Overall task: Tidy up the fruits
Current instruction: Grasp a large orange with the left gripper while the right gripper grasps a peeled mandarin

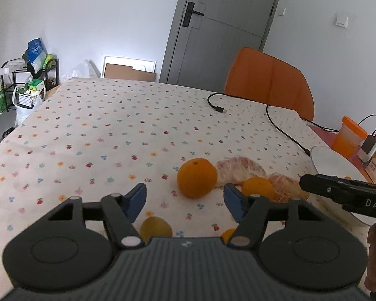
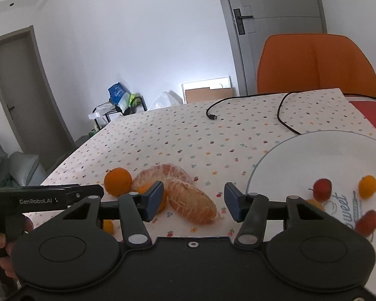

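Left claw (image 1: 185, 200) spread, empty; whole orange (image 1: 196, 177) just ahead between jaws. Right claw (image 2: 193, 203) spread, empty, over peeled segment (image 2: 193, 207), long axis diagonal. Plate (image 2: 300, 150) at tabletop right edge.

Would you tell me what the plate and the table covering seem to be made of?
The plate looks like glazed ceramic or possibly melamine: smooth white, slightly glossy, with a thin dark rim line and printed lettering. The table covering appears to be matte woven cloth: it shows soft creases and a small printed fruit pattern.
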The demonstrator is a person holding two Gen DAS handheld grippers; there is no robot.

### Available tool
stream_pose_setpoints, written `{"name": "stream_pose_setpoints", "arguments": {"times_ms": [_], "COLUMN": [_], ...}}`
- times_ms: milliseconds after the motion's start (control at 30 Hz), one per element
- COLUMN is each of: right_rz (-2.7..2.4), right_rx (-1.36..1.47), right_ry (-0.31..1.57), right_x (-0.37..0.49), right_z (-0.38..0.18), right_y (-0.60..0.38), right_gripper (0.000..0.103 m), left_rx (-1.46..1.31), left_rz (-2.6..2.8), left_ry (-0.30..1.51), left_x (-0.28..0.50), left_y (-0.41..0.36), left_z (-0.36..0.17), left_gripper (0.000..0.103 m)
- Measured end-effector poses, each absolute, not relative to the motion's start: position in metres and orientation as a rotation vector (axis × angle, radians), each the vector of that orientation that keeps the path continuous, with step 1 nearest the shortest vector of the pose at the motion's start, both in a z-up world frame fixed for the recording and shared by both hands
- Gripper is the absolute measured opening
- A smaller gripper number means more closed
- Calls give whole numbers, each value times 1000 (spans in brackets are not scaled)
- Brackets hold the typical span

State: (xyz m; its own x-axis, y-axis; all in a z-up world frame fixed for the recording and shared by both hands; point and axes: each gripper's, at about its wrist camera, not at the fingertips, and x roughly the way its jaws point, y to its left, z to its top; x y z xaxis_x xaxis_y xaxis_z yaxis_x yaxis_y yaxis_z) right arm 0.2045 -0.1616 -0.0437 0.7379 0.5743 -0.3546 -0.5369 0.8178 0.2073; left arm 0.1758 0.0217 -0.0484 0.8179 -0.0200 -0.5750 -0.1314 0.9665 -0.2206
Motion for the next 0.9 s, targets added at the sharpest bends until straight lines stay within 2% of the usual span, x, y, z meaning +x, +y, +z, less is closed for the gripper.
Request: {"name": "stream_pose_setpoints", "arguments": {"times_ms": [67,200,567,667,733,900], "right_rz": [616,622,642,650,647,637], "right_rx": [89,68,33,25,18,3], "right_ry": [424,437,450,448,447,450], "right_x": [209,216,221,221,221,219], "right_z": [-44,-45,-47,-46,-46,-46], "right_y": [-160,-154,-148,-146,-146,-146], "right_gripper": [53,42,35,35,34,25], "left_rx": [-259,-273,-269,-267,-276,-267], "left_rz": [58,56,42,48,42,40], "left_ry": [618,628,654,644,645,645], "left_x": [181,190,208,208,210,205], "left_y": [22,22,15,15,16,15], "left_z": [-50,-52,-59,-60,-61,-59], "left_gripper": [65,61,58,51,41,40]}}
